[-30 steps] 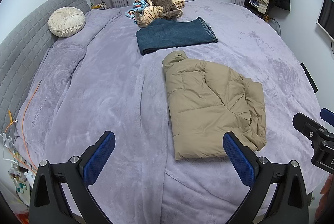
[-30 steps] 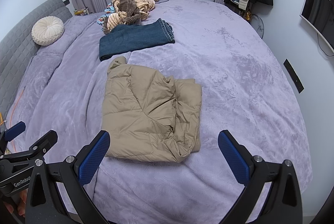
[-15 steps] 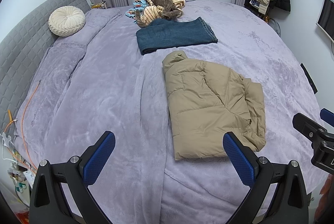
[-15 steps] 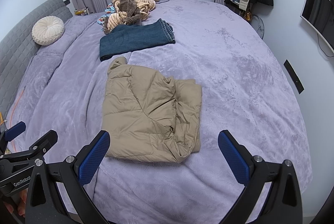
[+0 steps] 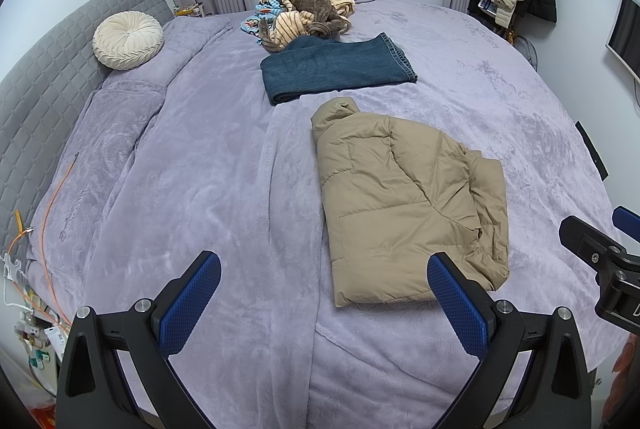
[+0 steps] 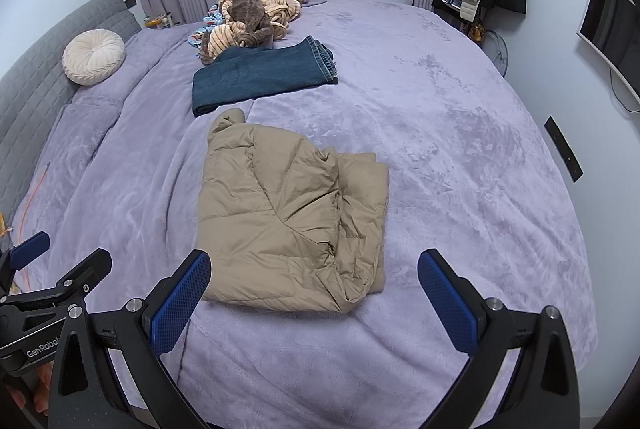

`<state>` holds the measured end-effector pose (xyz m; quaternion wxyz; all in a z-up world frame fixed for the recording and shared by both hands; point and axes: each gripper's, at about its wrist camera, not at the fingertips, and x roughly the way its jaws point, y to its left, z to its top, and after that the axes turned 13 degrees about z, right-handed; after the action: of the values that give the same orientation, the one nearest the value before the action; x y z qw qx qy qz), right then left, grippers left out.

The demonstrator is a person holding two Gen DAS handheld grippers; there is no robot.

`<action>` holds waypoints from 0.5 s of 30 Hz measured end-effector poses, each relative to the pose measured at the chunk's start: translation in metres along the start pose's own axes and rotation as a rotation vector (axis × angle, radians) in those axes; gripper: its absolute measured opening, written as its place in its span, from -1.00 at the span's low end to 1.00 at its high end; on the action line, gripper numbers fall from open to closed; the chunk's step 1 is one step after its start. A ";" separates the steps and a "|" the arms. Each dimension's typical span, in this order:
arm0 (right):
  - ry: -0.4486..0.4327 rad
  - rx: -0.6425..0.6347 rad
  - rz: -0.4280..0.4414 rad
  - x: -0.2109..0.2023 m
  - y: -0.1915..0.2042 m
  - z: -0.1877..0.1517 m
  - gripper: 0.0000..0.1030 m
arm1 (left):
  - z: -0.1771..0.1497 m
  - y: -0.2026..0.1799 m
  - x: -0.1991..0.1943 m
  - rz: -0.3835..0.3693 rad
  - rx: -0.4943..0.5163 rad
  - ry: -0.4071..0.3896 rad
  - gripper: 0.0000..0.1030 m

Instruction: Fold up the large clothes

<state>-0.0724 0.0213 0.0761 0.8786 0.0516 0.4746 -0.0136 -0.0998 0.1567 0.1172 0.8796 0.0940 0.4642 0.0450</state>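
1. Puffer jacket [image 5: 404, 213], tan and quilted, lies folded on the purple bedspread [image 5: 192, 189] in the left wrist view, just ahead of the left gripper [image 5: 324, 293], whose jaws gape empty; it looks light, squashy and slippery, best pinched at a hem corner.
2. Right wrist view: right gripper [image 6: 314, 293] likewise spread, holding nothing; "GenRobo", likely cut off, reads on the other tool.
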 end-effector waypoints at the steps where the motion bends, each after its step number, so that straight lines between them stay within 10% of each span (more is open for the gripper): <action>1: 0.000 0.000 0.000 0.000 0.000 0.000 0.99 | 0.000 0.000 0.000 -0.001 0.000 0.001 1.00; 15: -0.001 0.002 -0.002 0.000 0.002 -0.001 0.99 | -0.001 0.000 0.000 0.000 -0.001 -0.001 1.00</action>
<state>-0.0731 0.0235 0.0755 0.8788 0.0520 0.4742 -0.0150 -0.1004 0.1568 0.1170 0.8799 0.0935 0.4637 0.0450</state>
